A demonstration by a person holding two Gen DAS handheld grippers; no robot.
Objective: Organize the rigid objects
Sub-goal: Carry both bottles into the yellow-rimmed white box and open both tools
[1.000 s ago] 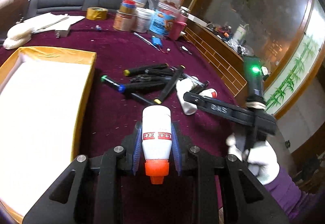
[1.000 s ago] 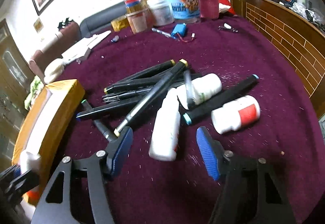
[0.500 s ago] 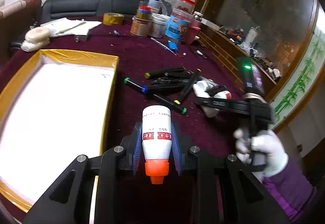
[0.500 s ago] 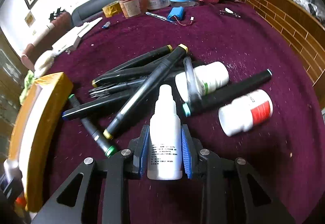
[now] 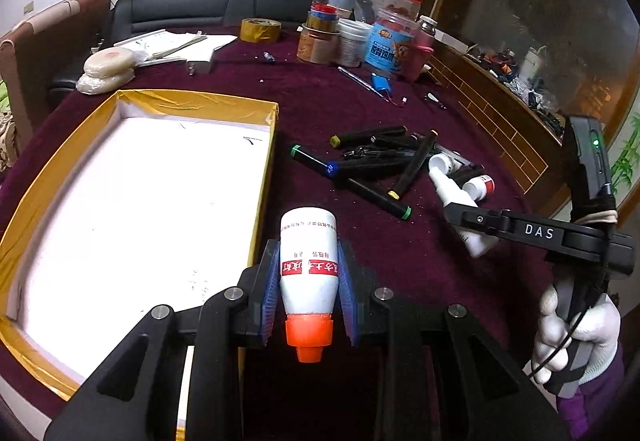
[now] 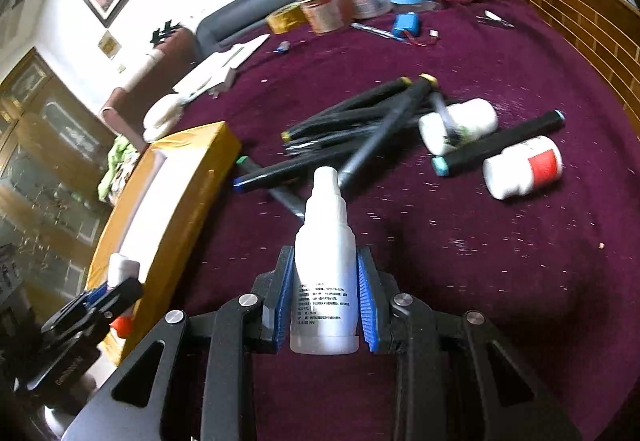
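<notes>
My left tongs (image 5: pixel 306 283) are clamped on a white plastic bottle with an orange cap (image 5: pixel 307 265), cap toward me, its red label band between the ribbed blue pads. It hangs over bare burgundy cloth just right of the box's (image 5: pixel 262 177) near right wall. My right tongs (image 6: pixel 323 299) are clamped on a slim white dropper bottle (image 6: pixel 325 281), nozzle pointing away, above an open stretch of the desk (image 6: pixel 500 261) with free cloth to the right and toward me.

The box is a shallow rectangle, glossy gold on rim and outer walls, plain white inside, and lies to the left. Right of it, past a strip of bare felt-like cloth, is the heap: black markers (image 6: pixel 372 129) with coloured end caps lying crossed, a squat white bottle (image 6: pixel 460 125) among them, and a white bottle with a red label (image 6: pixel 524 167) just right of one marker, both on their sides.

At the desk's far edge stand jars and tubs (image 5: pixel 360 37), with a tape roll (image 5: pixel 260 29) to the left.

Only the left view shows the box's interior and my gloved right hand (image 5: pixel 576 337); only the right view shows the left tongs by the box's outer wall.
</notes>
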